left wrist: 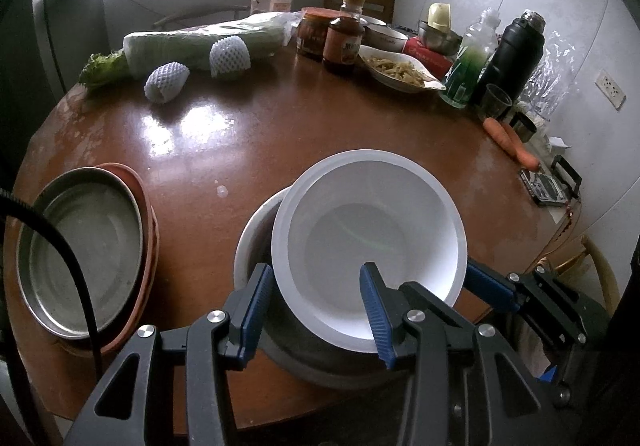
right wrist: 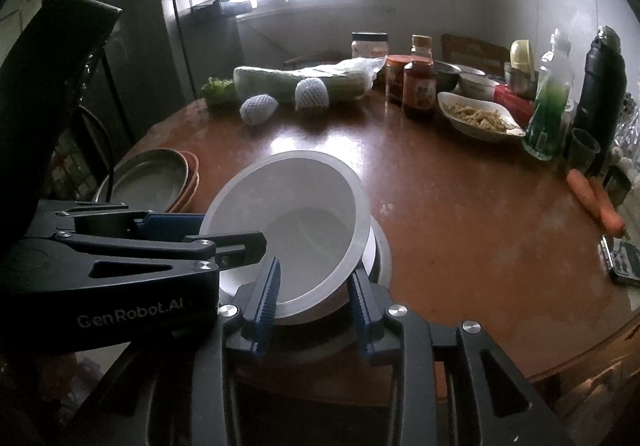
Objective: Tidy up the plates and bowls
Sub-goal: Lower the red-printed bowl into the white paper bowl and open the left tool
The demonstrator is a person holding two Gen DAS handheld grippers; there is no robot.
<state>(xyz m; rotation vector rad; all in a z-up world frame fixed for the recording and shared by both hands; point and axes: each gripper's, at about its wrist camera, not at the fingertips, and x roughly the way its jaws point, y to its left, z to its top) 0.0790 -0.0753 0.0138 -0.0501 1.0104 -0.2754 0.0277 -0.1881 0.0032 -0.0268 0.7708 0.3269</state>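
Observation:
A white bowl [left wrist: 360, 230] [right wrist: 296, 221] leans tilted inside a larger steel bowl [left wrist: 252, 242] [right wrist: 385, 258] near the table's front edge. My left gripper [left wrist: 316, 312] straddles its left rim, one blue pad outside and the other on the inner wall, and is shut on it. It also shows from the side in the right wrist view, as the left gripper [right wrist: 224, 234]. My right gripper [right wrist: 314, 302] has the bowl's near rim between its fingers, which stand a little apart and do not clearly press on it. A steel plate [left wrist: 80, 246] [right wrist: 152, 177] lies on orange-brown plates [left wrist: 150, 230] at the left.
Along the table's far side lie a wrapped cabbage [left wrist: 200, 41], foam nets [left wrist: 166, 81], sauce jars [left wrist: 344, 41], a dish of food [left wrist: 400, 71], a green bottle [left wrist: 466, 73] and a black flask [left wrist: 514, 57]. Carrots [left wrist: 512, 143] and a small device [left wrist: 546, 189] lie at the right edge.

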